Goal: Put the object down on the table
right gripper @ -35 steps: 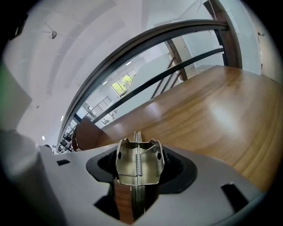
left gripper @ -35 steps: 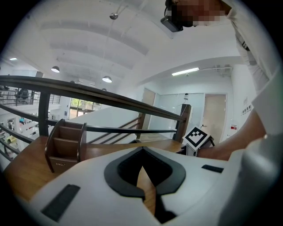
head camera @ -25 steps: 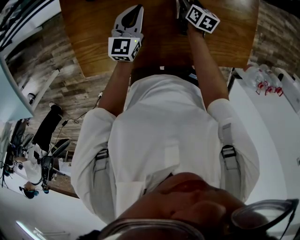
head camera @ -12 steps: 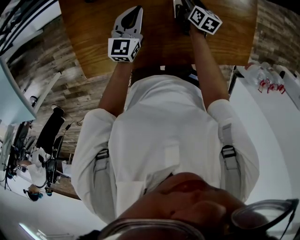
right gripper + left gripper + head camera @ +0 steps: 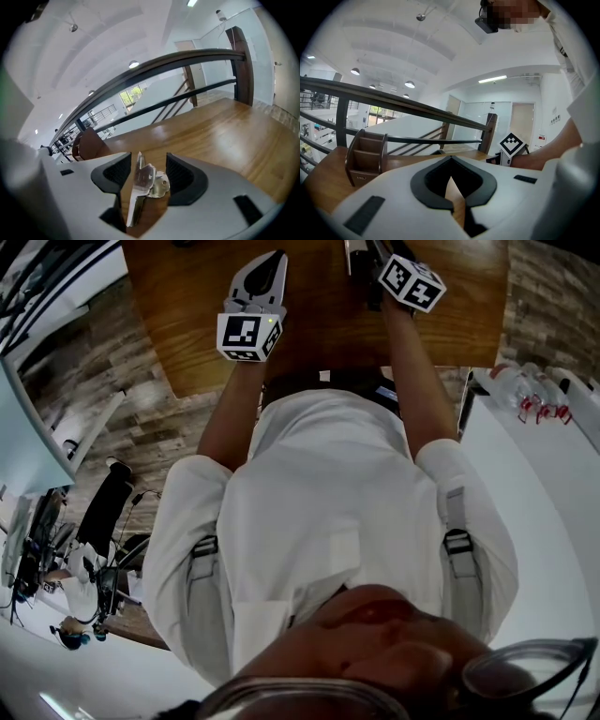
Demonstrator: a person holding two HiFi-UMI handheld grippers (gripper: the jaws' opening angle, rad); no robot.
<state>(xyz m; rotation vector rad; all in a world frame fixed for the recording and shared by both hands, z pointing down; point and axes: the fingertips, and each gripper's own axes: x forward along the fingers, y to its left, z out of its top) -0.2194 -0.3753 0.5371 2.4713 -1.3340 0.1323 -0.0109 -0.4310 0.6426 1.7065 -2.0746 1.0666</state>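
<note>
1. Gripping a small bunch of silver keys (image 5: 146, 179) upright, the right claw (image 5: 149, 157) is clamped on them over the wooden surface (image 5: 225, 136).
2. The left claw (image 5: 451, 159) is pressed together with nothing in it, over the same surface.
3. A brown wooden organiser (image 5: 365, 157) stands farther back on the surface.
4. A dark railing (image 5: 187, 58) runs beyond.

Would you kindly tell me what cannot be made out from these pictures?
- Head view: the top edge cuts off the jaws of the right gripper and the metal object it holds.
- Right gripper view: the gripper's own body hides the object's lower end, so whether it touches the table is unclear.
- Left gripper view: the label on the wooden organizer is too small to read.
</note>
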